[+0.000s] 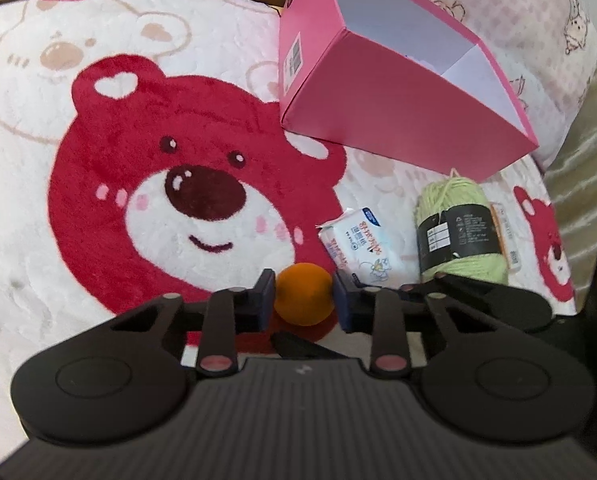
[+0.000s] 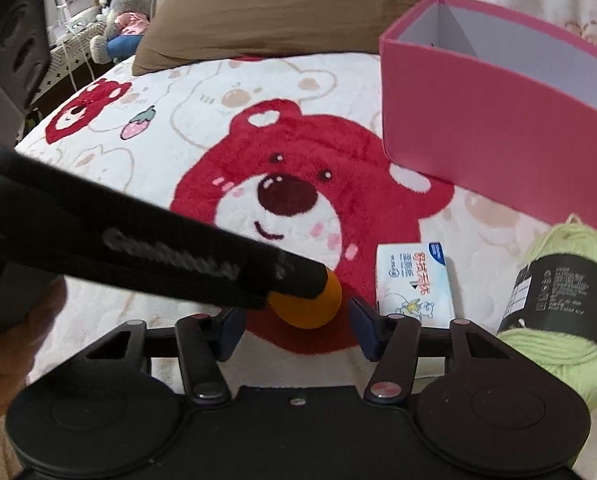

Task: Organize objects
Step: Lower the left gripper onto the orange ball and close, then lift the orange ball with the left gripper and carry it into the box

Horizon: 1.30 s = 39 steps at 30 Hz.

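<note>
**Orange ball gripped, box still to be reached**

Nearest the left wrist camera, the orange ball (image 1: pixel 304 295) is pinched between the two pads of the left gripper (image 1: pixel 303 298), both pads touching its sides, low over the bed (image 1: pixel 38 208). The step in hand is judged to be the pick-up of the ball: the grasp looks made, and the lift is not yet done. In the right wrist view the same ball (image 2: pixel 310 306) is seen at the tip of the left gripper's finger, which crosses the frame. The right gripper (image 2: pixel 296 330) is held spread wide and grasps nothing; the ball lies just ahead of its gap, untouched by either pad.

Just beyond the ball, toward the right, a tissue pack (image 1: pixel 358 246) lies flat on the blanket, and the green yarn skein (image 1: pixel 456 230) lies beside it, nearer the bed's right edge. Farther off, the pink box (image 1: pixel 382 92) stands open-topped and looks almost empty; its floor is only partly seen.

The next move is judged to call for a lift clear of the blanket, a carry over the box's near wall, and a release above the opening.
</note>
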{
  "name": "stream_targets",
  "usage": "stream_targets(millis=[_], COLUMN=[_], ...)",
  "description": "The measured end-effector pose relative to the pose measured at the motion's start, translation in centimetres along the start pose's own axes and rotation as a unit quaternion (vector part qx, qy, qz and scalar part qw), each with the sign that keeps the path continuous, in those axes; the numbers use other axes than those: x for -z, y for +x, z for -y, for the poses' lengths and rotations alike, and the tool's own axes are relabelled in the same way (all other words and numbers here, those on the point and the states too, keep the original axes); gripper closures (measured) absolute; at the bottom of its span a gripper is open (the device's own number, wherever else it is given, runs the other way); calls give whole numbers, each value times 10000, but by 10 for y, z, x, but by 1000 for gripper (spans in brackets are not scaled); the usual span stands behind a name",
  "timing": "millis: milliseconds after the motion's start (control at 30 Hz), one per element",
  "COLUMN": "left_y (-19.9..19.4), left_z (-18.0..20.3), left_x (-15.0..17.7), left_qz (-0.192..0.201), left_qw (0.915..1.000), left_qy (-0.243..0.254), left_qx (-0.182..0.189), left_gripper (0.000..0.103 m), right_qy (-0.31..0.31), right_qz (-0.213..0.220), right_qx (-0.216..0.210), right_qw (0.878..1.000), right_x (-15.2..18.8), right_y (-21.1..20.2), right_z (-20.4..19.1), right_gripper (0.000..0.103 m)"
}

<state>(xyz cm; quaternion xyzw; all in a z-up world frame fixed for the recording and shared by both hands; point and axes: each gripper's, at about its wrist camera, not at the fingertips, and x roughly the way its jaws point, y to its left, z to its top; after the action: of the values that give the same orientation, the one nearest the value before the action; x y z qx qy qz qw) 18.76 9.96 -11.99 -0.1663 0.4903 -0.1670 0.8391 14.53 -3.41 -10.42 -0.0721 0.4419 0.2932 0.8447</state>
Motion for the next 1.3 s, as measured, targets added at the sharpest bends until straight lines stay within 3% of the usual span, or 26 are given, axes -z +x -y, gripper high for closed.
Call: stream_targets(millis=[167, 833, 967, 1133, 1300], left_y=[1, -4, -13, -29, -38], left_z=[2, 15, 23, 29, 33], left_x=[2, 11, 14, 14, 12], left_qz=[-12, -90, 43, 184, 85], left_qw=[10000, 9989, 9980, 9977, 9978], left_qy=[46, 384, 542, 604, 641], left_qx=[-35, -259, -312, -232, -112], left_gripper=[75, 76, 76, 76, 76], right_qy=[242, -7, 23, -81, -89], right_qz=[-108, -131, -157, -9, 46], right_qx=[-30, 94, 48, 57, 55], right_qw=[9996, 9999, 9999, 10000, 9999], right_x=[1, 6, 5, 3, 2], right_y=[8, 5, 1, -13, -24], right_z=[8, -2, -3, -8, -10], right_gripper=[61, 62, 62, 62, 62])
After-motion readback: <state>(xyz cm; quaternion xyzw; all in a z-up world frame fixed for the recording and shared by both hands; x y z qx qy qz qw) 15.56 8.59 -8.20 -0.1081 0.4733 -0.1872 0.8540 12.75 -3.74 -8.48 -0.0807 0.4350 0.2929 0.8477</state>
